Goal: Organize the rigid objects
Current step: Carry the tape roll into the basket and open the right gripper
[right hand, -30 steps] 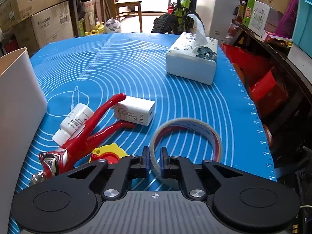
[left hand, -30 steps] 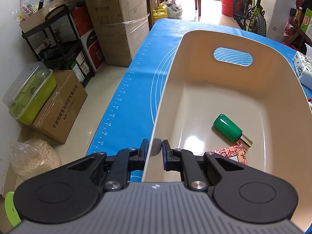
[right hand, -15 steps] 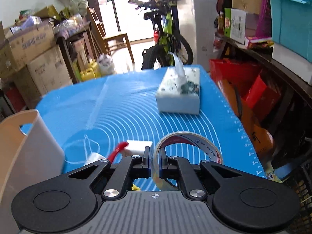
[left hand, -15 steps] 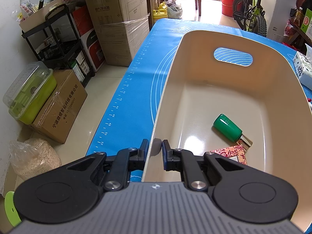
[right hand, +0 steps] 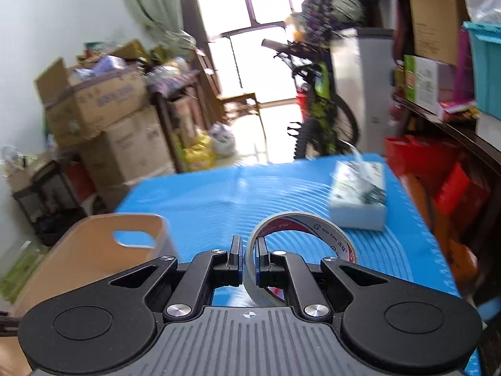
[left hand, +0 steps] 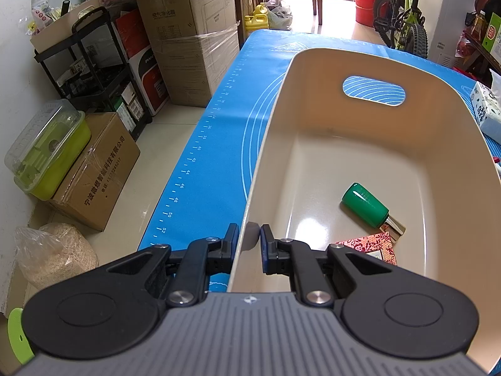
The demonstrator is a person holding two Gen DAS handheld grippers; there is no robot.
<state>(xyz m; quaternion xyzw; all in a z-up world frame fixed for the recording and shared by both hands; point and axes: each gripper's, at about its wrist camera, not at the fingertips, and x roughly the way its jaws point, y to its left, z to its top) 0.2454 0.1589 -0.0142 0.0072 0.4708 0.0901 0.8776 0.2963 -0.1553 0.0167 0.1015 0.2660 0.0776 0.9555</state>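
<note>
Two grippers, each clamped on one thing: a bin wall and a tape roll.

The left gripper [left hand: 249, 239] pinches the near-left rim of the one beige bin [left hand: 372, 144], a finger on either side of the wall; ahead and to its right, two items lie on the bin floor, a green bottle [left hand: 366, 205] and a red patterned box [left hand: 371, 246], just beside each other. The right gripper [right hand: 249, 258] grips one tape roll [right hand: 300, 244] by its band, lifted above the blue mat [right hand: 219, 200]; the bin sits ahead-left of it, one tissue box [right hand: 358, 197] ahead-right.
</note>
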